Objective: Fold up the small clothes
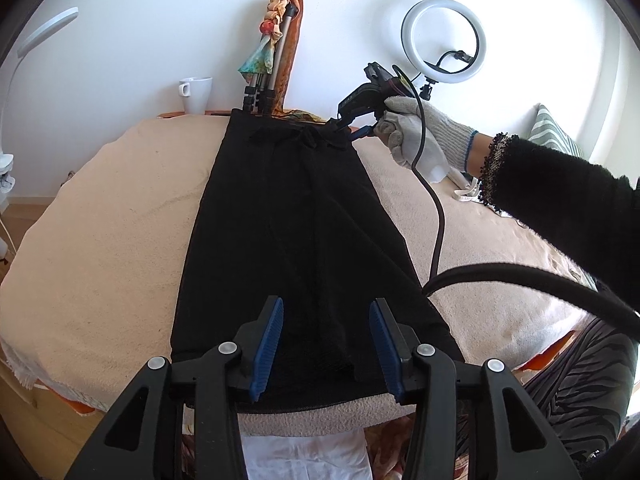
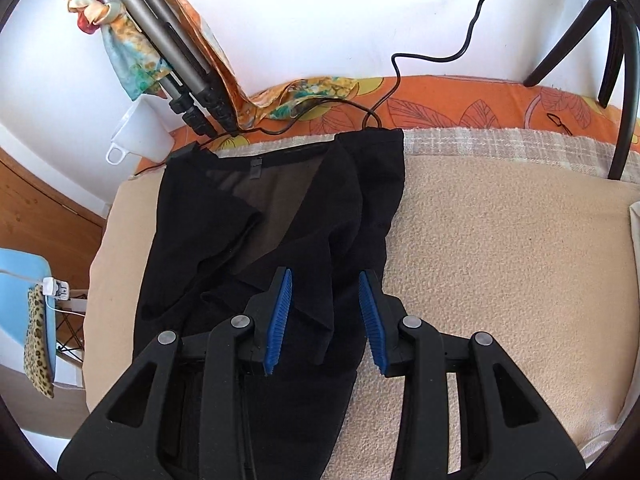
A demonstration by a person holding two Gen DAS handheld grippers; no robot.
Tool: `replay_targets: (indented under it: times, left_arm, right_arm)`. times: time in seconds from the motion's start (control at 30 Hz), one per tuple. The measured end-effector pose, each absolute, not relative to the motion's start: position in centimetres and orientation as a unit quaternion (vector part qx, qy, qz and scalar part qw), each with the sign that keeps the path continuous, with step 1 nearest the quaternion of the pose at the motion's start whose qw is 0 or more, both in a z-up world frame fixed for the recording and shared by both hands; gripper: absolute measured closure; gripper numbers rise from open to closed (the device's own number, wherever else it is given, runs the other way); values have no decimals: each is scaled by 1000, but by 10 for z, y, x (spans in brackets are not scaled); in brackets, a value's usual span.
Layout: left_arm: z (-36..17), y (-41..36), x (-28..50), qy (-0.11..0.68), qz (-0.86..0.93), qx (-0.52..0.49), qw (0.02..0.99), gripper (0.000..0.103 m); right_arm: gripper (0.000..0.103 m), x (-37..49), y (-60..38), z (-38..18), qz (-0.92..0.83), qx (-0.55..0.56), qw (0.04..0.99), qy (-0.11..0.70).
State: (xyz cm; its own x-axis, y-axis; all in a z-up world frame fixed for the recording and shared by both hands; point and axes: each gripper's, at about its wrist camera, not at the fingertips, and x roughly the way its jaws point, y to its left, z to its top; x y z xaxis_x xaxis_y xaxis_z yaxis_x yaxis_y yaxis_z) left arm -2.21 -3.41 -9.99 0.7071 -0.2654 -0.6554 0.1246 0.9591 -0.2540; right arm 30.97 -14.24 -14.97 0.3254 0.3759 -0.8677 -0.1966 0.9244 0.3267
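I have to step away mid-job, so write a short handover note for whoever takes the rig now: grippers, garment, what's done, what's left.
Left gripper: open, holding nothing, over the near end of the black garment.
Right gripper: open, holding nothing, over the far end by the waistband; it shows in the left view too, in a gloved hand.
Garment: lies lengthwise on the beige blanket, folded to a long narrow strip, with loose flaps near the waistband.
Done: the lengthwise fold, it seems.
Left: probably fold it end to end.
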Motion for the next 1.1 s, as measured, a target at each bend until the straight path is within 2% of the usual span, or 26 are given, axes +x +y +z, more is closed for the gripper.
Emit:
replay_targets:
  times: [0.07, 0.1, 0.13, 0.2, 0.67, 0.73, 0.77, 0.8, 1.03, 1.07, 1.1]
  left_arm:
    - [-102, -32, -19, 372, -107, -104, 916, 58]
    - [-103, -30, -19, 373, -107, -110, 915, 58]
    - [-103, -28, -18, 374, -107, -115, 914, 58]
    - [-104, -26, -18, 373, -107, -121, 914, 58]
    - [-100, -18, -19, 371, -120, -150, 909, 59]
    - [-98, -15, -19, 368, -119, -154, 909, 59]
    - [-98, -13, -19, 368, -119, -156, 909, 59]
    - [-99, -13, -19, 369, -119, -157, 908, 59]
    - [-100, -14, -15, 377, -124, -160, 904, 59]
    - [-100, -15, -15, 377, -124, -159, 904, 59]
    - [-99, -16, -15, 376, -124, -158, 905, 59]
  right_arm:
    - [69, 311, -141, -158, 175, 82, 809, 555]
    - [84, 311, -142, -161, 178, 84, 807, 556]
    - [93, 311, -141, -162, 181, 85, 807, 556]
    - [97, 310, -140, -158, 187, 80, 812, 547]
    - [99, 324, -114, -111, 192, 25, 828, 526]
    - [89, 324, -122, -118, 190, 43, 824, 532]
    - [75, 322, -127, -121, 186, 49, 826, 530]
    - [66, 320, -133, -125, 184, 54, 827, 528]
    - [66, 305, -147, -157, 209, 65, 805, 551]
    - [68, 304, -144, -160, 209, 56, 804, 554]
    - [79, 302, -139, -163, 210, 46, 801, 558]
